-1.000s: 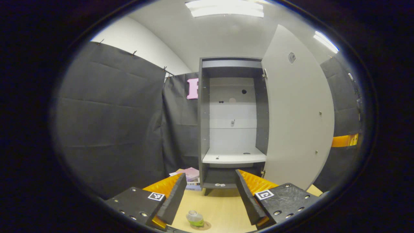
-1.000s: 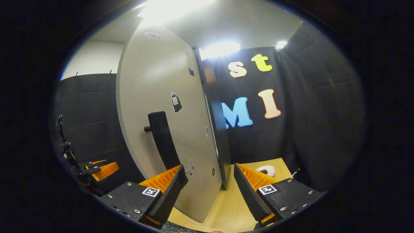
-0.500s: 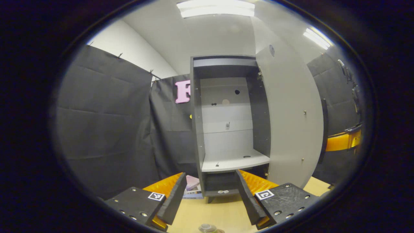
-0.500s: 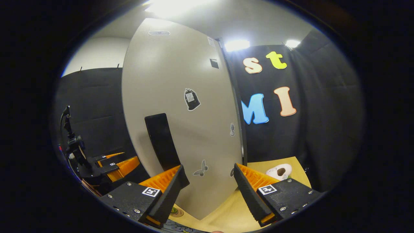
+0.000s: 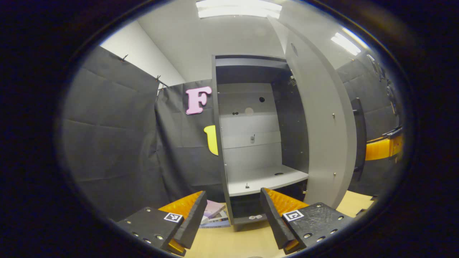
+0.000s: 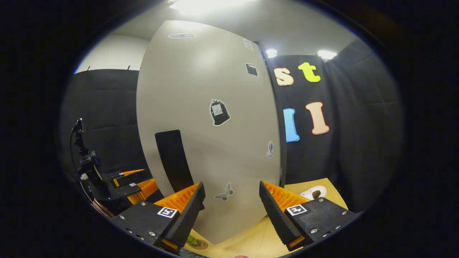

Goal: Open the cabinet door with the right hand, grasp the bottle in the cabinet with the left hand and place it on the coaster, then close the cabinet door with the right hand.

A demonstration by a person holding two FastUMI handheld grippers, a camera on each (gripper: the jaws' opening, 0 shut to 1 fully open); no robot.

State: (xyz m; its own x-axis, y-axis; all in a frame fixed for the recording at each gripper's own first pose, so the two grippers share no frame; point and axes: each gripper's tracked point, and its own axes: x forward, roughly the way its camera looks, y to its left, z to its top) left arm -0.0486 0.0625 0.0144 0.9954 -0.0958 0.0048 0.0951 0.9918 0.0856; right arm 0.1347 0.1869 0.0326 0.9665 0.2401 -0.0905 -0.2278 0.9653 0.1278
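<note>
The cabinet (image 5: 251, 136) stands open on the tabletop (image 5: 233, 243), its shelf (image 5: 265, 177) bare; the cabinet door (image 6: 208, 136) is half swung; the left gripper (image 5: 233, 215) faces the cabinet, released; the right gripper (image 6: 231, 211) — released too — sits just before the door's handle (image 6: 174, 161); the bottle (image 6: 192, 240) rests on the coaster (image 6: 199, 245) at the door's foot.

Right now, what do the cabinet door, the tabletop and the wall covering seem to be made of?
Cabinet door: probably laminated board with a matte grey finish; its face is flat, with only a soft sheen from the lights, and stickers lie on it.
Tabletop: pale wood or wood-look laminate, smooth.
Wall covering: black cloth, creased and clipped along its top edge.
</note>
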